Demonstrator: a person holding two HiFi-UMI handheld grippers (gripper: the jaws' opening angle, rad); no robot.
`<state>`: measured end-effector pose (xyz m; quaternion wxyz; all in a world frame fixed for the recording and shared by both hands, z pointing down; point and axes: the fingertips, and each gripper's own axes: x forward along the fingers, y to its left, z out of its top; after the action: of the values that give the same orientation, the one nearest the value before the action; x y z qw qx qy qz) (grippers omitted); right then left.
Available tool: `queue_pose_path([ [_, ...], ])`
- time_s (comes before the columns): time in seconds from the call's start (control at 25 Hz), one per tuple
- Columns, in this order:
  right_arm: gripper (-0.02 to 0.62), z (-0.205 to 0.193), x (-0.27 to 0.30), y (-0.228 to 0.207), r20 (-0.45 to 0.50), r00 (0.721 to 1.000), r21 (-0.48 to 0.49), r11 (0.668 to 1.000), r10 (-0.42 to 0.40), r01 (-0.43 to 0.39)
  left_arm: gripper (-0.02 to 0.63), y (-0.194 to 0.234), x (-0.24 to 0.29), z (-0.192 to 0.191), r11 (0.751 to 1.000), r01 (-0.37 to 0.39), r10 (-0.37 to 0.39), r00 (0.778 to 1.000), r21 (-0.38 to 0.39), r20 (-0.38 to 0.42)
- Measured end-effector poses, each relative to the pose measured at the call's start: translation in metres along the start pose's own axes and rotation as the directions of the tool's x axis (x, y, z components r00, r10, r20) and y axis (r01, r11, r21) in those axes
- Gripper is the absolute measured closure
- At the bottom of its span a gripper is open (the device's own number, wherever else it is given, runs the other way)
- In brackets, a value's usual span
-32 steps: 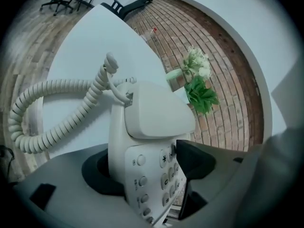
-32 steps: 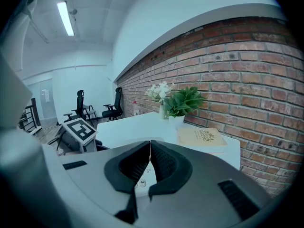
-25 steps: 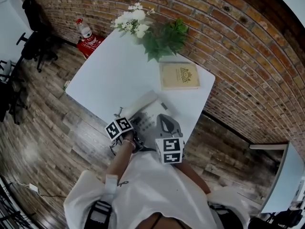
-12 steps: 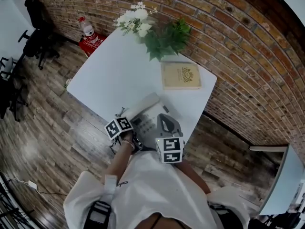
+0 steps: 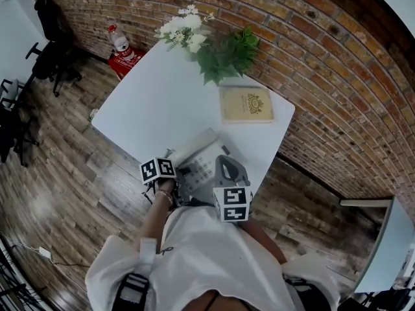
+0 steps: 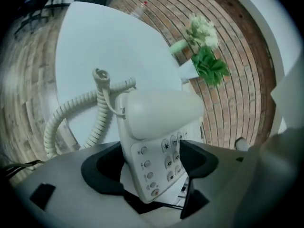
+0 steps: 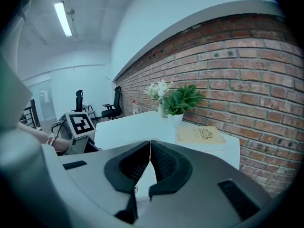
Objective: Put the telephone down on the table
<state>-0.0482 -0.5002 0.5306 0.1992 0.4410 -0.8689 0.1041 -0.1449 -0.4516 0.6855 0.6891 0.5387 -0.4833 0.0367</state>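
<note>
The left tool (image 6: 152,159) has just been opening wide, jaws either side of the telephone (image 6: 159,110) lying lengthwise between them on the surface (image 6: 90,46); right tool (image 7: 150,161) closed, empty.

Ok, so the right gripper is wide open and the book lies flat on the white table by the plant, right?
No, the right gripper is shut, jaws together with nothing between them; the right gripper view shows it. The book does lie flat on the white table by the plant.

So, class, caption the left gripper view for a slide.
Left gripper, jaws just opening wide, straddles the white telephone on the table, its coiled cord trailing left.
</note>
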Motion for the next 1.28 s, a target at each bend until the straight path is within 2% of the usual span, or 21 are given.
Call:
queue_pose_path([
  [0.08,0.569,0.002,-0.001,0.003,-0.003,1.000,-0.012,1.000,0.003,-0.003,0.227,0.000,-0.001,-0.005,0.999,-0.002,0.005,0.998,0.053,-0.060],
  [0.2,0.569,0.002,0.000,0.003,-0.008,1.000,-0.014,1.000,0.010,-0.011,0.227,0.000,-0.001,-0.012,0.996,0.005,0.006,0.993,0.094,-0.119],
  [0.36,0.569,0.000,0.000,0.003,-0.007,1.000,0.000,1.000,0.013,-0.013,0.227,-0.002,0.002,-0.022,0.975,0.015,0.043,0.966,0.221,-0.256],
  [0.48,0.569,-0.002,0.000,0.006,-0.013,1.000,-0.007,1.000,0.015,-0.015,0.227,-0.003,0.001,-0.031,0.971,0.045,0.031,0.949,0.233,-0.312],
  [0.64,0.569,-0.006,0.000,0.007,-0.011,1.000,-0.035,0.999,0.011,-0.011,0.227,-0.004,-0.006,-0.041,0.964,0.050,0.045,0.938,0.262,-0.345],
  [0.8,0.569,-0.012,0.000,0.010,-0.025,1.000,-0.042,0.999,0.015,-0.016,0.227,-0.006,-0.008,-0.039,0.961,0.066,0.032,0.937,0.268,-0.348],
  [1.0,0.569,-0.012,0.002,0.012,-0.026,0.999,-0.037,0.999,0.025,-0.026,0.227,-0.017,-0.018,-0.042,0.958,0.105,-0.018,0.950,0.267,-0.311],
  [1.08,0.569,-0.012,0.002,0.012,-0.027,0.999,-0.030,0.999,0.023,-0.024,0.247,-0.034,-0.025,-0.041,0.953,0.179,-0.105,0.951,0.244,-0.290],
  [1.2,0.569,-0.012,0.003,0.010,-0.021,1.000,-0.021,1.000,0.016,-0.017,0.328,-0.071,-0.036,-0.027,0.928,0.313,-0.274,0.941,0.201,-0.201],
  [1.28,0.569,-0.012,0.003,0.008,-0.014,1.000,-0.017,1.000,0.013,-0.014,0.337,-0.085,-0.039,-0.015,0.913,0.313,-0.289,0.949,0.262,-0.128],
])
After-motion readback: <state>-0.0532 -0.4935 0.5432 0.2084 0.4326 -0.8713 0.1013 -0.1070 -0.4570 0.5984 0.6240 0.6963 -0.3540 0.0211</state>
